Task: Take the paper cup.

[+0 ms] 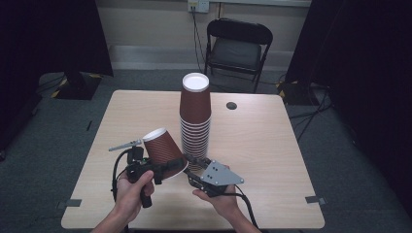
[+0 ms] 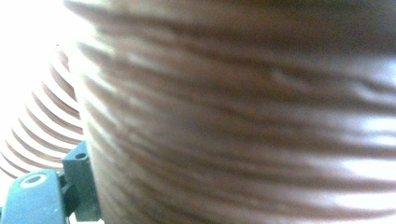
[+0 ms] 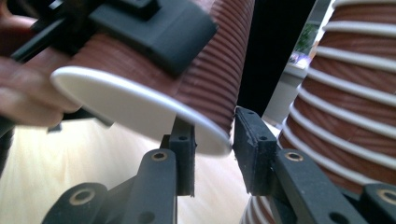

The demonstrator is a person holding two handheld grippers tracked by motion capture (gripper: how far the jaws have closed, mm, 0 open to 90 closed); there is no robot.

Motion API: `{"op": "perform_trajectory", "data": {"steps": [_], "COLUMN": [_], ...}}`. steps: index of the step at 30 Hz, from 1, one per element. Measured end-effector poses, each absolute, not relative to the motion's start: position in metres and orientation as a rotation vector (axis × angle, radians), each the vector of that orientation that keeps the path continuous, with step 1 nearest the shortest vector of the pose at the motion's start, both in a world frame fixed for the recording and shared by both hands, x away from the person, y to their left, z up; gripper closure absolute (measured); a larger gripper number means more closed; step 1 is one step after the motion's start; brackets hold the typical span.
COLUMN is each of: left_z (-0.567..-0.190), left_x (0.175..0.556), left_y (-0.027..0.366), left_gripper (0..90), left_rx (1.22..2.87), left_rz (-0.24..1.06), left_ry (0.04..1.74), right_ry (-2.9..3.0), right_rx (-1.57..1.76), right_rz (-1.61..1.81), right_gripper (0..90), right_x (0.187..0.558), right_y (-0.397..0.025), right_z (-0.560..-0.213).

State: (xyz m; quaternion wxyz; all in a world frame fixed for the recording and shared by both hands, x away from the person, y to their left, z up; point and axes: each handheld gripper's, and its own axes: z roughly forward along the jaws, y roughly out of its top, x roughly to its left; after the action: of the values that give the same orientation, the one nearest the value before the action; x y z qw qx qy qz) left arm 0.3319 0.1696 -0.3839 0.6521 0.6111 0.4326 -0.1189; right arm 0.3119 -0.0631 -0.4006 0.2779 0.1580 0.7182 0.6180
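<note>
A tall stack of upturned brown ribbed paper cups [image 1: 195, 116] stands at the table's middle. My left gripper [image 1: 167, 166] is shut on a single brown cup [image 1: 163, 145], held tilted above the table just left of the stack, white base up and away. In the left gripper view the cup's wall [image 2: 233, 116] is very close, with the stack [image 2: 51, 126] behind it. My right gripper [image 3: 212, 135] stands open, its jaws either side of the cup's white rim [image 3: 140, 107]. The stack [image 3: 345, 93] rises close on the right.
The light wooden table [image 1: 272, 145] has a small dark round hole [image 1: 231, 105] right of the stack. A black folding chair [image 1: 238, 48] stands beyond the far edge. Dark curtains hang at both sides. Tape marks sit near the front corners.
</note>
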Motion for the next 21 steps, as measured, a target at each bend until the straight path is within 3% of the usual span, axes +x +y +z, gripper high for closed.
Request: {"op": "perform_trajectory", "data": {"steps": [16, 21], "left_z": [-0.383, -0.382], "left_x": [0.327, 0.328], "left_y": [0.166, 0.168], "left_gripper": [10.6, 9.4], "left_rx": [1.378, 1.376], "left_rz": [-0.311, -0.277], "left_ry": [0.943, 0.922], "right_ry": [1.803, 1.751], "right_rx": [0.426, 0.45], "right_rz": [1.739, 1.735], "right_gripper": [68.0, 74.2], "right_x": [0.32, 0.32], "right_y": [-0.039, -0.034], "right_z": [-0.394, -0.396]}}
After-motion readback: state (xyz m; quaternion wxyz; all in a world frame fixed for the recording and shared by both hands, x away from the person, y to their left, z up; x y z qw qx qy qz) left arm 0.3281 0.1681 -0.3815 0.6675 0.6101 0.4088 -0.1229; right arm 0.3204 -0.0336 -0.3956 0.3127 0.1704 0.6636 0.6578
